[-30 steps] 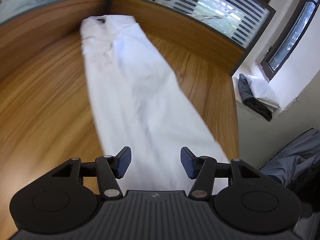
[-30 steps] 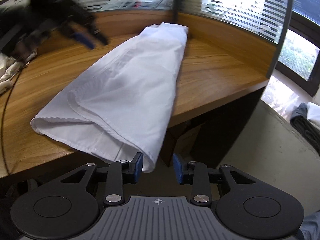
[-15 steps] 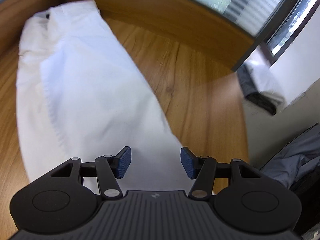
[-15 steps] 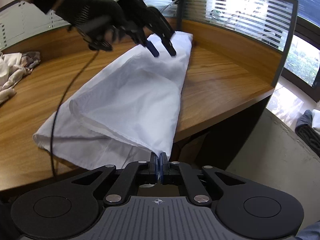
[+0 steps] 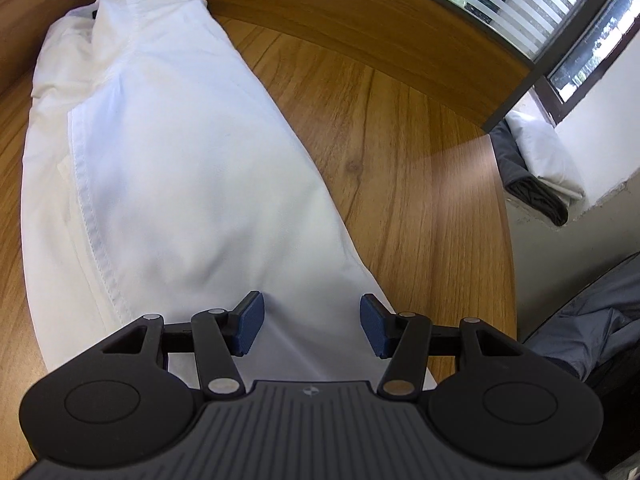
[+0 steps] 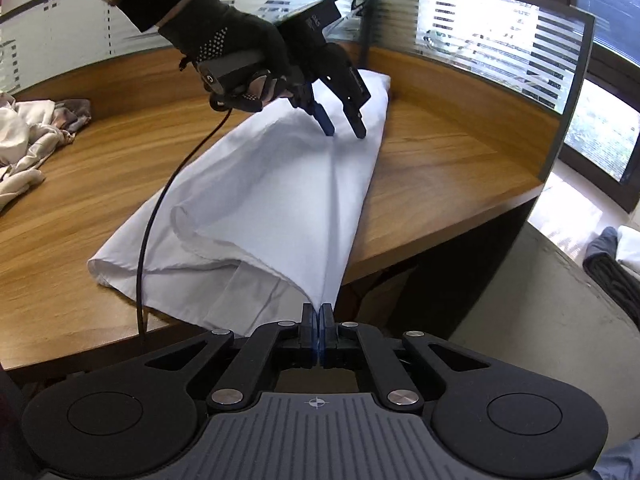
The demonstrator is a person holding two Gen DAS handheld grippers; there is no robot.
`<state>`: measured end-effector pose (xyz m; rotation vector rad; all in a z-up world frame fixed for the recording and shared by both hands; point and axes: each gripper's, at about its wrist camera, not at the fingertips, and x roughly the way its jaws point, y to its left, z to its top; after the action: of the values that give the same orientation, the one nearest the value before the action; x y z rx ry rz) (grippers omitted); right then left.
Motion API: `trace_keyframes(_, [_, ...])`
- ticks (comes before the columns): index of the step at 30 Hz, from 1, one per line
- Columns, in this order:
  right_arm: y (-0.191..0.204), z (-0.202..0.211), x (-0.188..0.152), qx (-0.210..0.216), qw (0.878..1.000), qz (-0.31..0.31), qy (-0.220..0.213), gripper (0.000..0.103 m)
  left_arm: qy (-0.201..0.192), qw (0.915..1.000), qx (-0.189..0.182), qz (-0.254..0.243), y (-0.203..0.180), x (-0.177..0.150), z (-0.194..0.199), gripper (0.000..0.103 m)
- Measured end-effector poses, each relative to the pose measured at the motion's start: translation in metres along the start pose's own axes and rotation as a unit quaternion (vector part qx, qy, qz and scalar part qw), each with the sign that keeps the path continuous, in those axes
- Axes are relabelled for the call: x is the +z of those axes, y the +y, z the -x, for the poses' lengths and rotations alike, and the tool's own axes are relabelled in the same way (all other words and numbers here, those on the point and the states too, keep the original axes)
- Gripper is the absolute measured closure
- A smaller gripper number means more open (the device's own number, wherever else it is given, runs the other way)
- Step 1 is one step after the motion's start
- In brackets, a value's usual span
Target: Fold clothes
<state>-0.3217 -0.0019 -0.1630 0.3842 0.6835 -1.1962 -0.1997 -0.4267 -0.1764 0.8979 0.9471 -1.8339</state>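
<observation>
The white shirt (image 6: 276,200) lies folded into a long narrow strip on the bench (image 6: 440,176), its long axis running from the collar end by the far partition to the hem, which spills over the near edge. The right gripper (image 6: 319,334) sits just off that edge, at the hem's corner; its jaws have just been closing and now stand pressed together with the cloth pinched between them, a taut crease rising from the pinch up the strip. The left gripper (image 6: 344,128), held in a gloved hand (image 6: 236,56), hangs over the strip's middle, nearer the collar, pointing steeply down; its jaws stand about half open across the strip's width, with nothing gripped, and whether the tips touch the cloth I cannot tell. So the hem belongs to the right hand and the middle lies under the left; the likely next fold carries the hem along the long axis toward the collar, the left marking the fold line. A heap of other clothes (image 6: 28,140) lies well apart at the bench's left.
</observation>
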Motion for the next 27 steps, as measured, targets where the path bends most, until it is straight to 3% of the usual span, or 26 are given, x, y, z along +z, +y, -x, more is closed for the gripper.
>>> trace_keyframes(4, [0.0,0.001,0.0,0.011,1.0,0.015,0.006,0.099,-0.008,0.9999,0.001,-0.007,-0.002,-0.004,0.01,0.043])
trace_keyframes(9, [-0.007,0.014,0.002,0.015,0.999,0.033,-0.009,0.093,-0.03,0.999,-0.034,0.0,-0.006,-0.032,0.056,0.043])
trace_keyframes(19, [-0.006,0.019,0.018,0.025,0.999,0.032,-0.025,0.082,-0.009,0.9986,-0.031,0.042,-0.006,-0.149,0.133,0.044])
trace_keyframes(25, [-0.011,0.014,0.02,0.016,1.0,-0.021,-0.005,0.076,0.011,0.9959,-0.032,0.083,-0.02,-0.201,0.134,0.045])
trace_keyframes(26, [-0.013,0.013,0.02,0.016,0.999,-0.031,-0.003,0.076,0.013,0.9954,-0.032,0.09,-0.022,-0.207,0.132,0.048])
trace_keyframes(27, [-0.015,0.013,0.02,0.016,0.999,-0.041,-0.002,0.076,0.016,0.995,-0.029,0.094,-0.024,-0.213,0.129,0.06])
